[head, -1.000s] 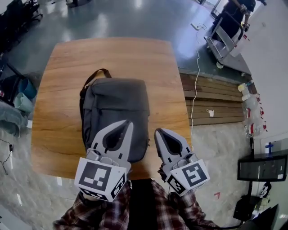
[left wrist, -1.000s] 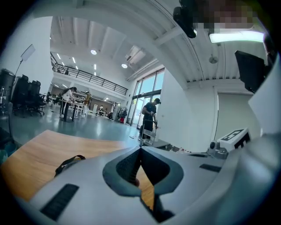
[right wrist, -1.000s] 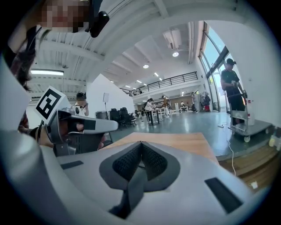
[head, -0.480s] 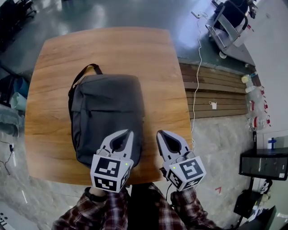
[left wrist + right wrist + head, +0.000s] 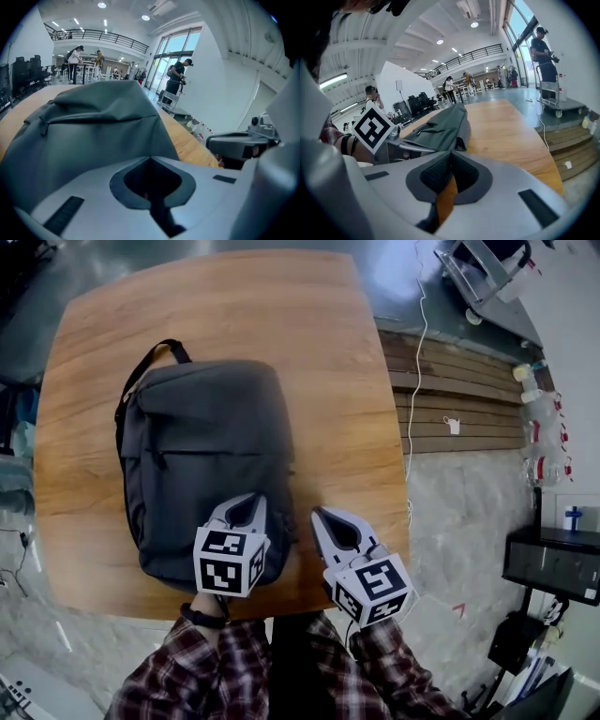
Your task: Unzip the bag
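Grey fabric bag [image 5: 202,465] lies flat on the wooden table [image 5: 337,352], apparently zipped. The left gripper [image 5: 246,505] hovers over its near end and the right gripper [image 5: 321,516] is just beside it, both with jaws together and empty. Advisable: locate the pull, pin the fabric, then draw along the track.

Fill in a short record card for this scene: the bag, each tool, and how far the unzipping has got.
bag: dark grey, lying flat on the wooden table, looks closed
left tool: jaws together, empty, over the bag's near end
right tool: jaws together, empty, over the table just right of the bag
progress: unzipping not begun; neither tool grips anything
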A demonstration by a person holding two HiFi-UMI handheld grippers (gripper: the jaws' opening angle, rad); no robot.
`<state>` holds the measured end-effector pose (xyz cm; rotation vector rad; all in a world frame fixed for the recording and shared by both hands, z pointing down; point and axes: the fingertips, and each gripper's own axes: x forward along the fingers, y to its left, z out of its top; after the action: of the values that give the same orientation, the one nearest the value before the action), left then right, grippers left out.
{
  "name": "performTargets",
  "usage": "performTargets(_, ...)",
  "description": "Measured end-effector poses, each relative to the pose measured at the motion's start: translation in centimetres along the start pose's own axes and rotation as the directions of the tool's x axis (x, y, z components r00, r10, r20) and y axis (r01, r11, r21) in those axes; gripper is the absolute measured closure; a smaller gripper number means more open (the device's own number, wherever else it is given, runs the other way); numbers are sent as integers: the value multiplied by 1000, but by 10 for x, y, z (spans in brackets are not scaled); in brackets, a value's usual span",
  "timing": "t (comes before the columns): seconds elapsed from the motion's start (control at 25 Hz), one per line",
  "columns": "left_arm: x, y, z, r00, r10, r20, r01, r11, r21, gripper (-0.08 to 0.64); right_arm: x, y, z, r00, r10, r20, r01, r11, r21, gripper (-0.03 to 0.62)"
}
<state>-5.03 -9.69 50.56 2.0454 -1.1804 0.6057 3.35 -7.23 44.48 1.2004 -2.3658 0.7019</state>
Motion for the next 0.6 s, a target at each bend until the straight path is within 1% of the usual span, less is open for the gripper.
performTargets(0.08,5,4,-4,1000,-11,-15,11,1000,-20,552,8,-4,-7,999,1,-32,-1,1000,-7,580)
performTargets(0.16,6,6,-6,999,-25,-28,24,999,-37,552,18,-10,-11,998,-1,-61,-1,999,-35,580)
performTargets(0.24,7,7,-7,999,-37,-31,36,998,-47,552,33,-19,-15,994,6,-106,-15,996,-90,580)
performTargets(0.32,7,6,-7,999,-44,-32,42,998,-53,552,51,-26,-21,983,29,-182,-59,985,-161,580)
performTargets(0.44,6,5,-9,998,-47,-32,45,997,-56,552,74,-32,-30,953,90,-291,-168,952,-257,578)
performTargets(0.52,6,4,-8,998,-51,-30,50,997,-57,552,83,-33,-33,926,134,-354,-251,918,-307,571)
performTargets(0.6,6,3,-7,998,-57,-28,56,997,-59,552,88,-31,-33,893,180,-413,-335,879,-340,540)
